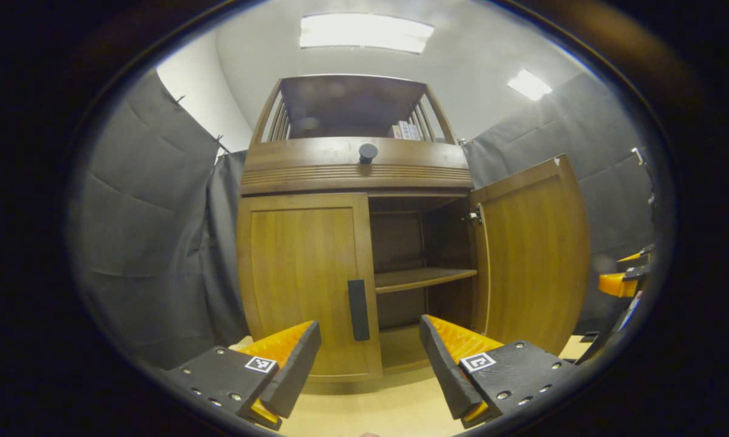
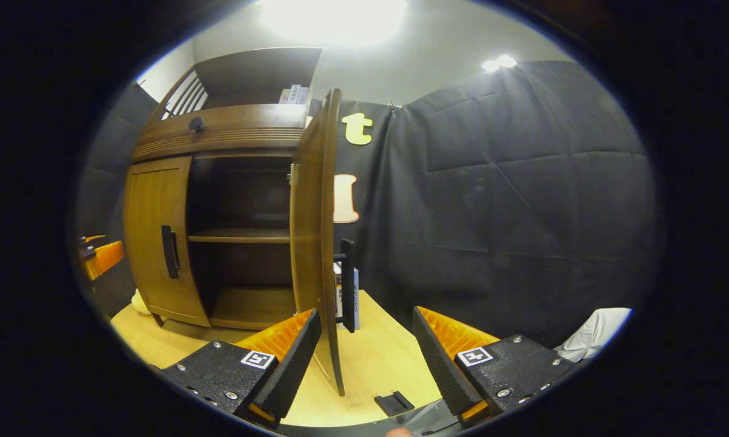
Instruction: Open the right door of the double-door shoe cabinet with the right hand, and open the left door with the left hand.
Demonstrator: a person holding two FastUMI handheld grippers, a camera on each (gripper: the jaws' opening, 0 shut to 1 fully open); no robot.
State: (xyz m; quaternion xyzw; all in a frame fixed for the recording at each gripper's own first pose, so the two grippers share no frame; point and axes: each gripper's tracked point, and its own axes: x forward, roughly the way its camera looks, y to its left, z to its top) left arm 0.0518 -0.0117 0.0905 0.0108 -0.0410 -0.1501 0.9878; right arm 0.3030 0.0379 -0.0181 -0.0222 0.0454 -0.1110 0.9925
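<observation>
While the right door already stands swung open, the left door is shut and its upright dark handle lies straight ahead of the left gripper — jaws wide apart, holding nothing — the nearer one.

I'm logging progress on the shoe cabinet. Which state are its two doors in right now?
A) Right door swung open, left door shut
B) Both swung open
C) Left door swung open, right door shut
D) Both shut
A: in the left gripper view the right door stands swung out, baring the shelf, while the left door sits flush and shut with its dark handle untouched.
</observation>
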